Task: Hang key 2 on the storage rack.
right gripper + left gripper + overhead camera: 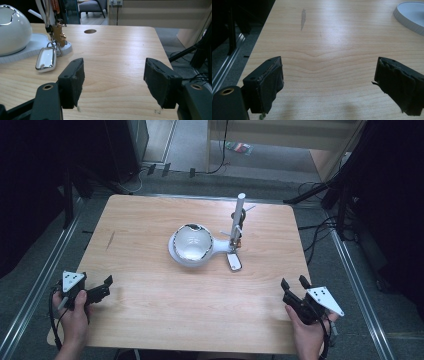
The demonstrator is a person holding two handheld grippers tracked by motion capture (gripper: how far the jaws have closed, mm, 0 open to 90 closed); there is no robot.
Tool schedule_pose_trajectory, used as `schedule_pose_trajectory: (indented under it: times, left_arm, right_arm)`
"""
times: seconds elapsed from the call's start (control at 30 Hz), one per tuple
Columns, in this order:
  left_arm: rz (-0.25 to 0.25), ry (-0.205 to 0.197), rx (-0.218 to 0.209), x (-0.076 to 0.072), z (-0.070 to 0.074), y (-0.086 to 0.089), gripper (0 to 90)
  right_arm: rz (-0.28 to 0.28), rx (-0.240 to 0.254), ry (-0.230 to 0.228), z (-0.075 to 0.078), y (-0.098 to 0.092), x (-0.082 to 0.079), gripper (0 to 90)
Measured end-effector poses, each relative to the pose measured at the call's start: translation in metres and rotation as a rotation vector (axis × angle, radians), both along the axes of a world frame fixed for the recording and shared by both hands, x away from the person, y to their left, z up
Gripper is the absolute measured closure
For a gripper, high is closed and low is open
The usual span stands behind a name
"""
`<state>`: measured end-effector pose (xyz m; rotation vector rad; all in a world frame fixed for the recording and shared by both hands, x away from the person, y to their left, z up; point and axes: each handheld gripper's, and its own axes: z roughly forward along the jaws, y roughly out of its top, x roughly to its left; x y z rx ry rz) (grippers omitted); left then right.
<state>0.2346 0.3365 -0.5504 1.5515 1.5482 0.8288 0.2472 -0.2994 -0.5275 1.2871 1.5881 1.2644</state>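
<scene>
A white stand (196, 251) sits at the table's middle, with a shiny white globe (191, 240) on its round base and an upright white post (238, 220) at its right. A key bunch (235, 240) hangs on the post, and its white fob (233, 262) lies on the wood. My left gripper (102, 287) rests near the front left corner, open, with bare table between its jaws (328, 75). My right gripper (295, 282) is at the front right, open and holding nothing (113, 75), pointing toward the fob (45, 58) and globe (12, 27).
The wooden table (150, 305) has a dark streak (303, 18) at its left and a round hole (90, 31) near its far edge. Metal rails (45, 280) run along both sides. Cables and stand legs (320, 195) lie on the floor beyond the table.
</scene>
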Motion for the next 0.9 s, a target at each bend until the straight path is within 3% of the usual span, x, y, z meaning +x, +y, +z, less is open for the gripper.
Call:
schedule_pose_trajectory:
  times: [0.07,0.33,0.9]
  left_arm:
    - [0.000,0.000,0.000,0.000,0.000,0.000,8.9]
    - [0.002,-0.001,0.001,0.000,0.000,0.000,8.9]
    - [0.002,-0.001,0.001,0.000,0.000,0.000,8.9]
  right_arm:
    - [0.007,-0.023,-0.002,-0.001,-0.004,-0.003,32.9]
    - [-0.002,0.023,0.003,-0.007,-0.018,-0.012,22.8]
    - [-0.006,0.034,0.034,-0.011,-0.036,-0.032,10.4]
